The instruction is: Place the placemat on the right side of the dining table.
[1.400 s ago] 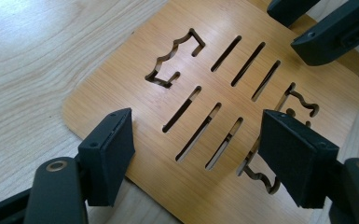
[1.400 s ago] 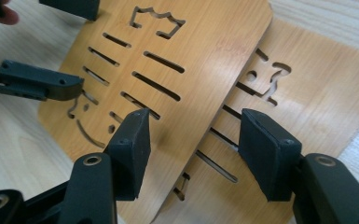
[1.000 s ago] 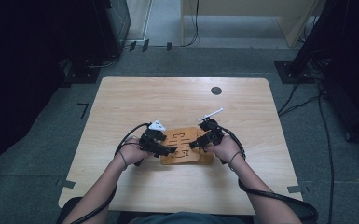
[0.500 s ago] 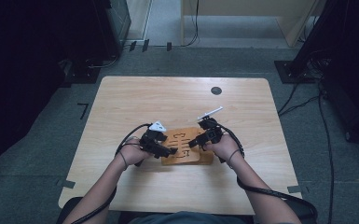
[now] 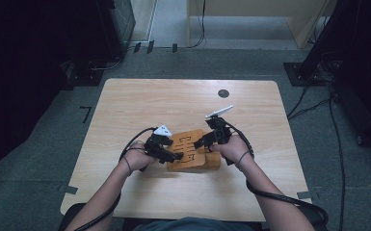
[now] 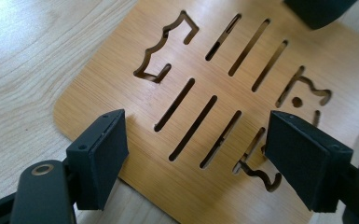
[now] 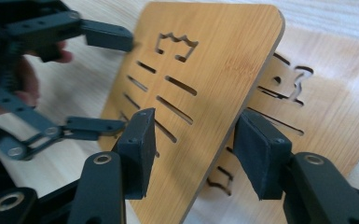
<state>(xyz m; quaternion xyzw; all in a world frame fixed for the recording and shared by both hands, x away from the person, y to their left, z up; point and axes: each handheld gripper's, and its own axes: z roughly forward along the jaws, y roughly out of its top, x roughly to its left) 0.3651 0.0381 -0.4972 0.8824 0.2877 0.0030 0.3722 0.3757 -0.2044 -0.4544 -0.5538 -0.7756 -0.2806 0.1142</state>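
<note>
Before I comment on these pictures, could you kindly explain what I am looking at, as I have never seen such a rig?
There is no robot here: a person works two two-jawed claws, one per arm. The wide picture is taken from above the person, looking down on a pale wooden table. The other two come from small cameras riding on each claw, looking out between its black jaws. On the table lie a slotted bamboo block and a small dark disc. The left claw hangs wide open over the block's slotted top. The right claw is open, its jaws on either side of the edge of a slotted bamboo panel. Nothing is gripped yet.
</note>
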